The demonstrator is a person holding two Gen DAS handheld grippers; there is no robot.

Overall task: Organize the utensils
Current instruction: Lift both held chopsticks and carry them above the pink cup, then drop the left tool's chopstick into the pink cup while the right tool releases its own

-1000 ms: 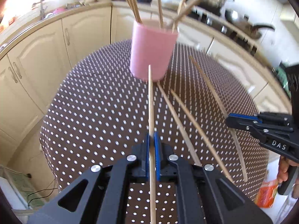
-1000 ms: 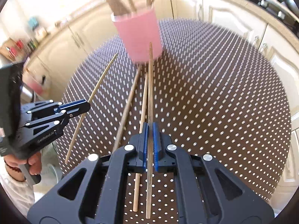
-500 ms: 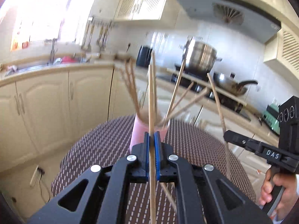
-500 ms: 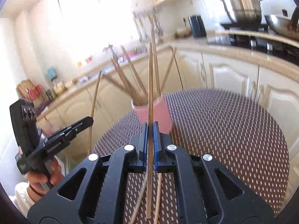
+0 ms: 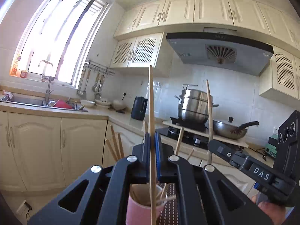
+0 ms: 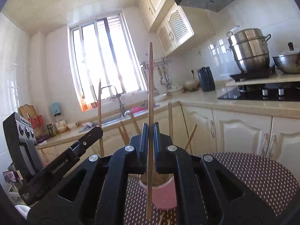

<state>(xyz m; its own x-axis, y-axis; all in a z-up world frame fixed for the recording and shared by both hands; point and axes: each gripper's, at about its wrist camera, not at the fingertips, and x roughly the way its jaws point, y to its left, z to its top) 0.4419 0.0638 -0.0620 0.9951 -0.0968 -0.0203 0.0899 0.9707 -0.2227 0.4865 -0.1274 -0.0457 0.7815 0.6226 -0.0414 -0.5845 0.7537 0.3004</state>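
i hold both grippers level, left gripper and right gripper each clamped on an upright chopstick above the pink cup, already part-filled, with strays left on the dotted table.

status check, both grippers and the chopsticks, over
Left gripper shut on chopstick. Right gripper shut on another chopstick. Both upright above pink cup. Nothing blocking.
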